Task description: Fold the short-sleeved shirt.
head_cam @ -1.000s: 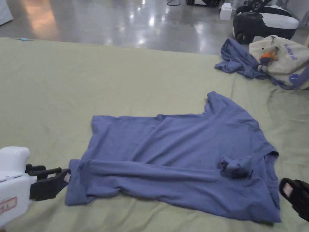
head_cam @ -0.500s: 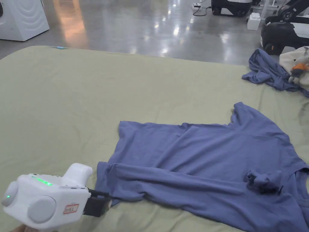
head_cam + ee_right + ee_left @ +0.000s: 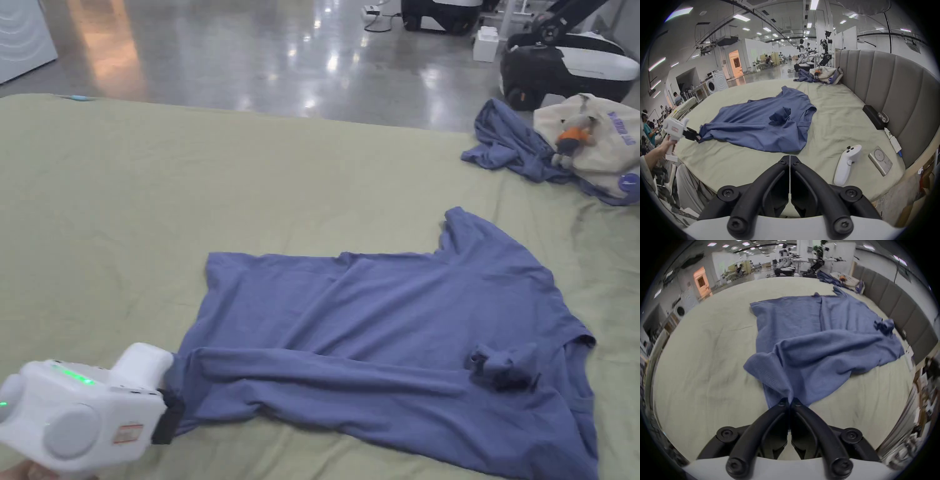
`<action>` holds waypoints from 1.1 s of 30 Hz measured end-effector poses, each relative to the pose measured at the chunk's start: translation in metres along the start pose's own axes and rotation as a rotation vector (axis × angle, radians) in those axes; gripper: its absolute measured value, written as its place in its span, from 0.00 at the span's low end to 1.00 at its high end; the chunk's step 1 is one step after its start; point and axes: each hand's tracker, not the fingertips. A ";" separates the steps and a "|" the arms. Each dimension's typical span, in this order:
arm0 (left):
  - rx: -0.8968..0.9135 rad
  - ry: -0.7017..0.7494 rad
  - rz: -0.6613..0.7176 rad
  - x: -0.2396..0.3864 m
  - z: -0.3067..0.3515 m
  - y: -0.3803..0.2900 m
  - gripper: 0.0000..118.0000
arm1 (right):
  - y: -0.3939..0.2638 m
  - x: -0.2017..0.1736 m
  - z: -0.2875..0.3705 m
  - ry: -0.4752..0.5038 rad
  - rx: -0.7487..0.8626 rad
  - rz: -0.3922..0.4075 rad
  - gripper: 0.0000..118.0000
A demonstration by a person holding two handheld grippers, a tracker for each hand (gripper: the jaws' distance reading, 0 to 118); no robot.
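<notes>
Pinching the hem corner of the blue shirt (image 3: 810, 344), the left gripper (image 3: 790, 400) has its jaws closed tight on a gather of cloth, and the fabric rises in a small tent from the bed (image 3: 125, 206) straight into the jaw tips. From the head view the same gripper (image 3: 164, 420) sits at the near left corner of the garment, the white housing low over the green sheet. The shirt lies spread ahead of that gripper and away to its right, mostly flat, with a long rolled ridge running across its near half and a small bunched knot of cloth (image 3: 503, 369) toward the collar end.

The right gripper (image 3: 789, 158) hangs off the near edge of the bed, jaws pressed together on nothing, the shirt's shoulder end lying ahead of it and well apart.

To my eye the fold proper has not begun; this looks like the squaring-up stage, with one corner taken. The next move seems to call for the right gripper to open and come forward to the collar end, so both ends can be drawn taut and that ridge pulled out. A one-sided tug would likely just drag the whole shirt across the sheet.

A white handheld controller (image 3: 846, 164) and a flat grey pad (image 3: 880, 160) lie on the sheet to the right gripper's right.
</notes>
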 end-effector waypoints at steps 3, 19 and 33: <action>0.001 -0.004 0.036 -0.013 0.006 0.006 0.02 | 0.007 0.002 -0.030 0.004 -0.048 -0.003 0.29; -0.085 -0.011 0.005 0.009 0.005 0.022 0.02 | 0.034 0.003 -0.184 0.112 -0.337 0.128 0.07; -0.152 -0.057 0.005 -0.031 0.070 0.011 0.02 | 0.022 0.017 -0.082 0.305 -0.324 -0.038 0.07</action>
